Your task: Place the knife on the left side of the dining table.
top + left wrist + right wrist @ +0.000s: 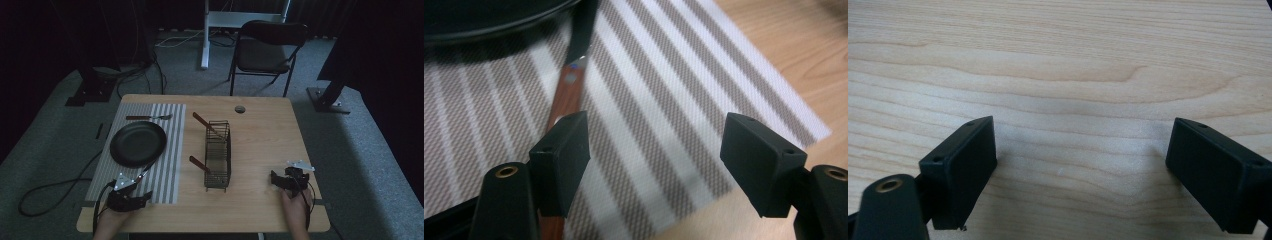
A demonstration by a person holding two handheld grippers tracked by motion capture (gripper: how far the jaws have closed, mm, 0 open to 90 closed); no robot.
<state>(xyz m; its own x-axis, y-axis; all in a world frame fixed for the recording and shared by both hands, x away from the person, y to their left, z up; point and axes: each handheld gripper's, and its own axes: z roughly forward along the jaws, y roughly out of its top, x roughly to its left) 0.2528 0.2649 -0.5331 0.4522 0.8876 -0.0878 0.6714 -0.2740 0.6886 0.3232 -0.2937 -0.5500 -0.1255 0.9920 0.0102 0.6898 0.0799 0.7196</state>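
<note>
**Knife lies at the left gripper's jaw, ungripped**

Landmark: the black plate [138, 143] on the striped placemat [167, 165].

The knife [145, 172] lies on the placemat with its dark blade reaching up under or against the plate's near rim and its wooden handle [566, 97] running back toward the person. The left gripper [131, 199] sits on the near side of the plate, over the placemat's near edge, pointing up toward the plate. In the left gripper view its jaws stand well apart with only striped mat between them; the knife handle passes beside and beneath the left-hand jaw in that view, outside the gap, so nothing is clamped. Whether that jaw touches the handle cannot be told.

The right gripper [280, 181] rests on the bare wooden table [260, 135], well apart from the plate, on the far side of the wire rack [218, 156] from it. Its jaws are also spread wide over plain wood, holding nothing.

A fork [148, 117] lies on the placemat just beyond the plate's far rim.
</note>
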